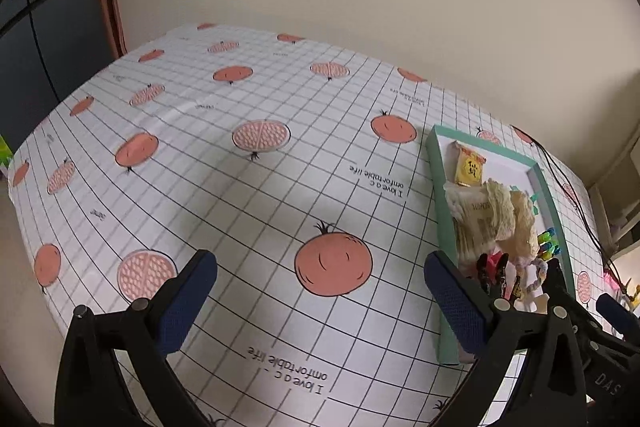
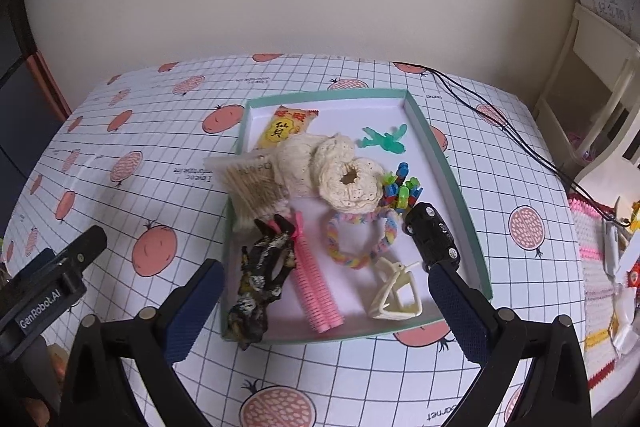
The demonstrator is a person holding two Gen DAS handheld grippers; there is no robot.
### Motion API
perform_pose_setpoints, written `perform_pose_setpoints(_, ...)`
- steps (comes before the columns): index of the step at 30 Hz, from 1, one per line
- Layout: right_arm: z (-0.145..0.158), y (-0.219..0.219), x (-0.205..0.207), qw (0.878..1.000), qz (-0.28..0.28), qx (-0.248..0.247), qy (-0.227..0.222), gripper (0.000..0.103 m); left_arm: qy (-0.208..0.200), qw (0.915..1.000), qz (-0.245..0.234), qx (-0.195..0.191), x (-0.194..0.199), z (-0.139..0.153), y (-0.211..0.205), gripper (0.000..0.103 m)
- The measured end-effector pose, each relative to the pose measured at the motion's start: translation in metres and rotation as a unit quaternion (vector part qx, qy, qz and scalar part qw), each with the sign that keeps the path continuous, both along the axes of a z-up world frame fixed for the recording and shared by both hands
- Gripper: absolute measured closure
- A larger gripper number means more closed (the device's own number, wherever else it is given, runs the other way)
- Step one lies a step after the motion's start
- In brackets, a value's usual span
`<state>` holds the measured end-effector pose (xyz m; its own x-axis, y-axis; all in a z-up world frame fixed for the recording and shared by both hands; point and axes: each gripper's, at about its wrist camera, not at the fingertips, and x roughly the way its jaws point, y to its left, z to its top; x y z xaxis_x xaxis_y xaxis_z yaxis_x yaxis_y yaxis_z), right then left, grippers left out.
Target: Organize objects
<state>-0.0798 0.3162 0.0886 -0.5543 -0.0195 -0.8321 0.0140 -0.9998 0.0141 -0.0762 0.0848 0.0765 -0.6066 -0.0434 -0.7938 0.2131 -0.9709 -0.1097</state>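
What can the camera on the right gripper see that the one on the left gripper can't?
Only the right view shows the green toy plane, black toy car, pink comb and shelf.

Only the left view shows the table's bare left side.

Both show the tray, the yellow snack packet and the cream lace rolls.

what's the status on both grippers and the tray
Left gripper open, empty, over bare tablecloth. Right gripper open, empty, over near end of tray. Tray crowded: pink comb, toy car, white clip. Nothing blocking.
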Motion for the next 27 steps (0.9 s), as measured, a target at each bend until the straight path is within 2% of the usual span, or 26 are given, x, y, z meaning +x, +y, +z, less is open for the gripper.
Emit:
perform_pose_setpoints(12,0.008,-0.015,0.019,1.0,-0.009,-0.002,0.002,0.0,0.019,0.9997,-0.005,-0.013,0.018,0.012,-0.015,0.0)
perform_pose_setpoints(16,0.009,-0.019,0.027,1.0,-0.011,-0.001,0.005,0.0,0.02,0.9998,-0.006,-0.002,0.025,0.011,-0.022,0.0)
perform_pose_setpoints(21,0.009,-0.021,0.04,1.0,-0.018,-0.013,0.009,0.0,0.023,0.9996,-0.015,0.0,0.034,0.008,-0.024,0.0)
perform_pose_setpoints(27,0.002,-0.021,0.055,1.0,-0.025,-0.001,0.011,0.0,0.023,0.9994,-0.01,-0.023,0.048,-0.008,-0.028,0.0)
